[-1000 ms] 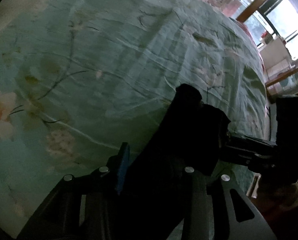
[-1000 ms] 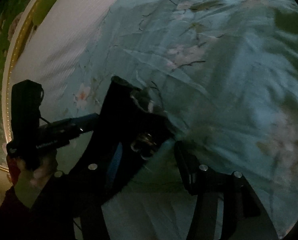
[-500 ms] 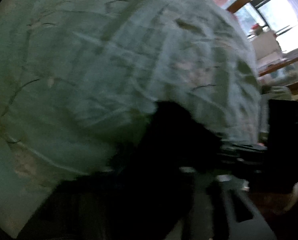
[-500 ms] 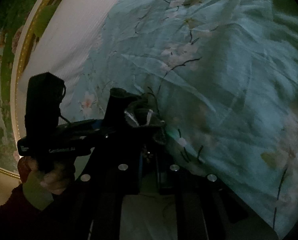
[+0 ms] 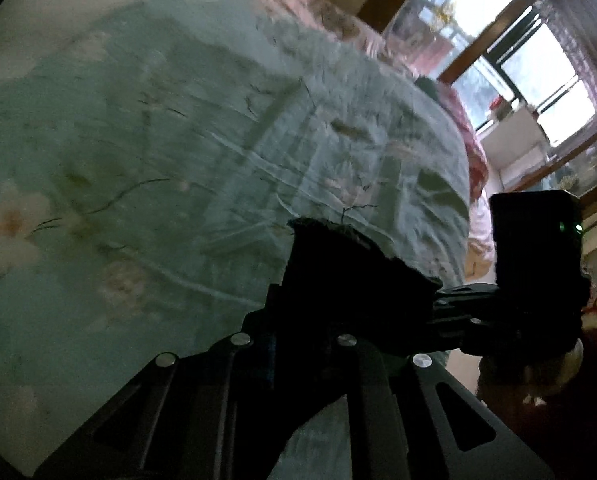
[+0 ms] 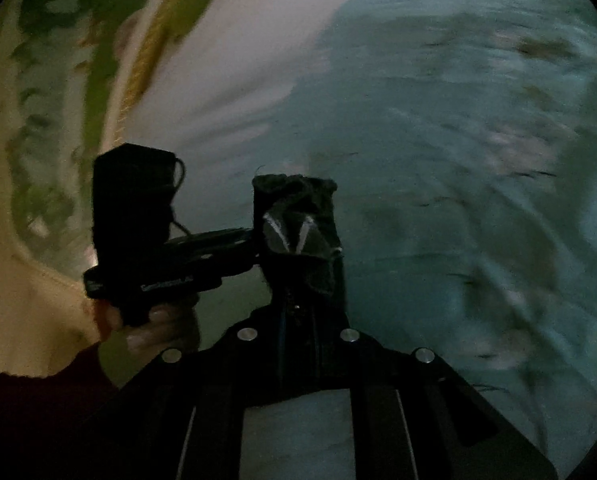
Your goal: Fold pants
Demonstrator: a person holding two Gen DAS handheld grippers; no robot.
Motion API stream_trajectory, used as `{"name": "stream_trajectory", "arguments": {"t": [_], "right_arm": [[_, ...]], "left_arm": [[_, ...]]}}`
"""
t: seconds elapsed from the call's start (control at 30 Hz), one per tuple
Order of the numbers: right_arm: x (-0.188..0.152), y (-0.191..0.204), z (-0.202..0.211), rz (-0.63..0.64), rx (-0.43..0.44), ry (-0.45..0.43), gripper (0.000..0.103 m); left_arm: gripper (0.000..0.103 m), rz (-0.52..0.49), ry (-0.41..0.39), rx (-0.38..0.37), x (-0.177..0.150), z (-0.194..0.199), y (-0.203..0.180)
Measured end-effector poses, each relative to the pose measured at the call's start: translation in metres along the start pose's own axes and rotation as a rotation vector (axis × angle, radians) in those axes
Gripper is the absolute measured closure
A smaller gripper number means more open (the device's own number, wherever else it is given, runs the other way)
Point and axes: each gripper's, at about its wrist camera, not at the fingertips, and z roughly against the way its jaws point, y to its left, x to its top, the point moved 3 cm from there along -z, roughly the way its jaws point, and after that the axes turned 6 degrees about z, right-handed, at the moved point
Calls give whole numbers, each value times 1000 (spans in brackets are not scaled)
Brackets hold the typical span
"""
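Pale green floral bedding covers the bed (image 5: 186, 184) beneath both of my tools. From my left hand-held gripper (image 5: 302, 312) I see its fingers closed on a bunch of the dark pants (image 5: 338, 276), the cloth standing up between them above the bed. My right hand-held gripper (image 6: 298, 292) is likewise clamped on a fold of the same pants (image 6: 298, 208), with a paler lining or pocket patch showing on the bunch.

Only the left view takes in the window (image 5: 538, 64) and a pink-patterned cover (image 5: 322, 12) at the bed's far edge; it also catches the right hand-held gripper (image 5: 470, 316), seen from the side, touching the cloth. Only the right view shows the white sheet (image 6: 234, 80), a green-and-gold patterned border (image 6: 78, 60), and my hand (image 6: 154, 324) around the other tool's handle.

Both views are dim and motion-blurred; the garment's lower part is hidden behind the finger frames.
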Motion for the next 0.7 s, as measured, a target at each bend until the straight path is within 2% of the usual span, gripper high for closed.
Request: {"name": "stream_trajectory", "arguments": {"t": [0.13, 0.3, 0.5, 0.7], "right_arm": [[-7, 32, -23, 34, 118, 63, 92], [-24, 70, -64, 95, 181, 160, 92], [-51, 93, -107, 133, 204, 270, 92], [-87, 93, -153, 150, 154, 368, 92]], "left_arm": [[93, 22, -66, 6, -23, 41, 16], [93, 72, -124, 44, -55, 82, 43], [97, 204, -165, 72, -103, 108, 89], [97, 306, -150, 114, -150, 96, 127]]}}
